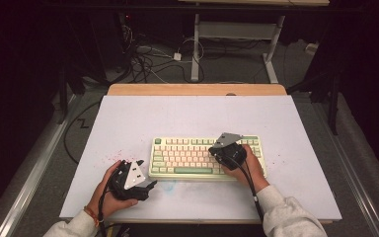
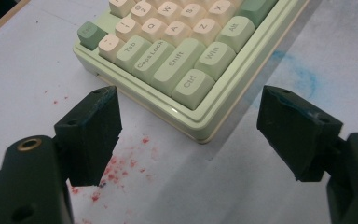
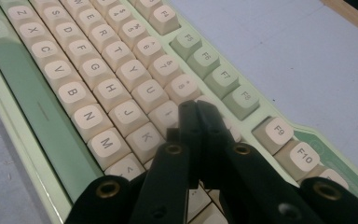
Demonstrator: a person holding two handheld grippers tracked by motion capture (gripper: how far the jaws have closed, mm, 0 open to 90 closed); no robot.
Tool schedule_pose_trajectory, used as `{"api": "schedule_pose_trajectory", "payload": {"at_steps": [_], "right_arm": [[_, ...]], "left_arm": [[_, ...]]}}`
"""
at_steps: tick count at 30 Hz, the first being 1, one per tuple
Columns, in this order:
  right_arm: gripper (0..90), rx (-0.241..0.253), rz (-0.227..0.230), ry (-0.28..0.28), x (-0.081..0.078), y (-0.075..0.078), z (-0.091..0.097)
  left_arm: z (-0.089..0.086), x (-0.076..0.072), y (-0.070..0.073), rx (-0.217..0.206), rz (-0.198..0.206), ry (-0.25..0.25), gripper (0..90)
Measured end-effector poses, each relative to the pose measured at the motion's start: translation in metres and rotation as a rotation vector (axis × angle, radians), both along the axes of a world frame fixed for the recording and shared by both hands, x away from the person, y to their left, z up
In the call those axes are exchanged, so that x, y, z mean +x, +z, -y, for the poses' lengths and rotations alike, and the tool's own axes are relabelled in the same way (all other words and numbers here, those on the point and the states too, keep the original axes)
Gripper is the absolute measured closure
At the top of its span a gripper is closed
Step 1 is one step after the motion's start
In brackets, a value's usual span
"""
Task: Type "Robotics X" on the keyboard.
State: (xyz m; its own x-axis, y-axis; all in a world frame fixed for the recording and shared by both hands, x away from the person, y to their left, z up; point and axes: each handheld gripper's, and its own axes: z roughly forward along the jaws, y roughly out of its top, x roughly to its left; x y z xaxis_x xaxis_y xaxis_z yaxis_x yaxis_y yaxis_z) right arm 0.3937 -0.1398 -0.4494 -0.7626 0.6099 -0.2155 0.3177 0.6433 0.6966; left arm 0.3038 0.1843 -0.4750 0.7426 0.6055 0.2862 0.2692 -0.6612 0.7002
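- So the landmark here is the pale green plastic keyboard with cream keycaps [image 1: 206, 157], sitting flat on the white table top [image 1: 187, 113], a bit toward the person's side of the middle.
- The right gripper [image 3: 196, 114] has its two black jaws pinched fully together with nothing between them, and the joined tip is down over the cream keys in the row above J and K, around the I/O spot. Can't tell if it's actually pressing or just hovering a hair above.
- From the high view that same right gripper [image 1: 216, 149] sits over the keyboard's right half.
- The left gripper [image 2: 191, 126] is wide open and empty, parked just off the keyboard's near-left corner, by the Ctrl key [image 2: 192, 86]. Not touching it.
- My read: this looks like key-poking with the closed tip, mid-way through. No way to judge which keys are done, so how much is left is anyone's guess.
- Some red specks [image 2: 121, 163] on the table near that left corner, irrelevant.
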Motion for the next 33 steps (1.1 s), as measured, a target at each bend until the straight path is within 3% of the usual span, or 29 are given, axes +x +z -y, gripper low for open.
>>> {"api": "schedule_pose_trajectory", "payload": {"at_steps": [15, 27, 33], "right_arm": [[90.0, -0.036, -0.010, -0.002, 0.001, -0.006, -0.005], [88.9, 0.033, 0.019, -0.007, -0.004, 0.002, 0.005], [83.8, 0.074, 0.063, -0.009, -0.009, 0.010, 0.014]], "left_arm": [[0.002, 0.000, -0.001, 0.009, -0.009, -0.013, 20.4], [0.002, -0.001, -0.001, 0.022, -0.009, -0.019, 20.3], [0.002, 0.000, -0.002, 0.030, -0.016, -0.025, 20.3]]}}
